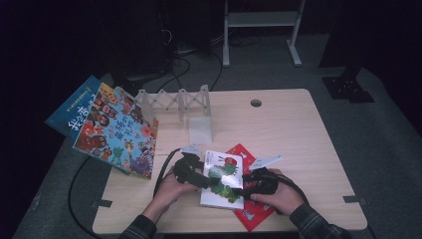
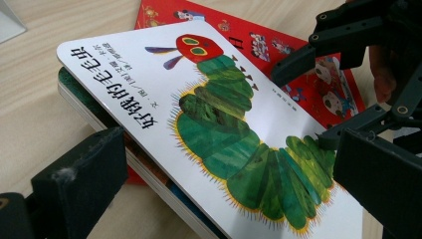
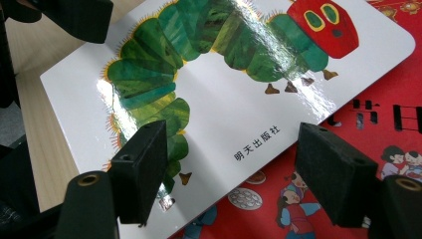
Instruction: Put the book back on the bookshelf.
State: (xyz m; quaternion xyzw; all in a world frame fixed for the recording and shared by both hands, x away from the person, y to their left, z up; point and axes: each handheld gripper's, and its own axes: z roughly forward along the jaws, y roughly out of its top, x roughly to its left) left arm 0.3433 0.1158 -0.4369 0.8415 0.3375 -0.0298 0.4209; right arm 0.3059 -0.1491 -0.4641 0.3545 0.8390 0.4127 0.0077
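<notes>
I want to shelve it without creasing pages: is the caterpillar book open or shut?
Shut. The caterpillar book lies cover up, its page block closed beneath the cover, partly on the red book.

The caterpillar book [image 1: 225, 177] is a thick white board book with rounded corners; its glossy cover shows a green segmented caterpillar with a red face, black Chinese lettering along one edge. It lies face up near the front edge of the tabletop [image 1: 298, 129], its left edge raised off the wood in the left gripper view. Its right part rests on the red book [image 1: 254, 211] — a thin, flat picture book with small cartoon figures, lying beneath and jutting out to the right and front.
</notes>
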